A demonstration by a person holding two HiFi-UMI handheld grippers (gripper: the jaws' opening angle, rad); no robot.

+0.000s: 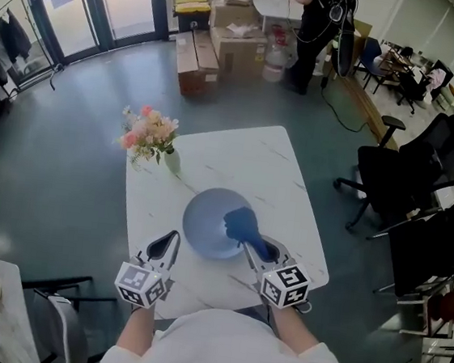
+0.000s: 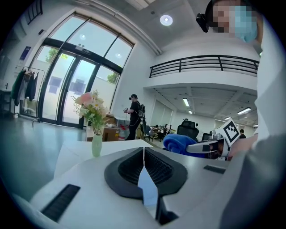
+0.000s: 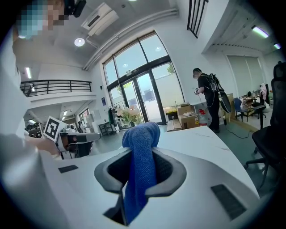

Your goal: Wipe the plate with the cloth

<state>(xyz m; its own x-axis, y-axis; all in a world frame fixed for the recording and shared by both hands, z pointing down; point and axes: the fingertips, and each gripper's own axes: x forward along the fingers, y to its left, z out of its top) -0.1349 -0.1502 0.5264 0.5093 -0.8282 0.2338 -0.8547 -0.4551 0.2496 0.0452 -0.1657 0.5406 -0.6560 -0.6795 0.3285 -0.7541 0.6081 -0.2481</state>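
In the head view a white, marble-patterned surface (image 1: 254, 159) fills the middle of the frame; the round blue plate (image 1: 206, 223) lies on its lower part, close to the person; the blue cloth (image 1: 242, 223) hangs bunched over the right part of the plate, and whether it touches the plate I cannot tell; the right gripper (image 1: 258, 249) comes in from the lower right, its jaws closed on the cloth; in the right gripper view the two jaws pinch a fold of the cloth, which goes up between them and ends in a rounded lump above the tips; the left gripper (image 1: 168, 245) is at the lower left of the plate, just beside the rim; its jaws are pressed together with nothing between them, as the left gripper view shows; a pale green vase with pink and white flowers (image 1: 152, 140) stands upright on the upper left corner of the surface, well apart from the plate; brown cardboard boxes (image 1: 223, 34) are on the floor at the top centre; a person in black (image 1: 314, 24) stands at the top, right of the boxes; black office chairs (image 1: 399, 176) fill the right side
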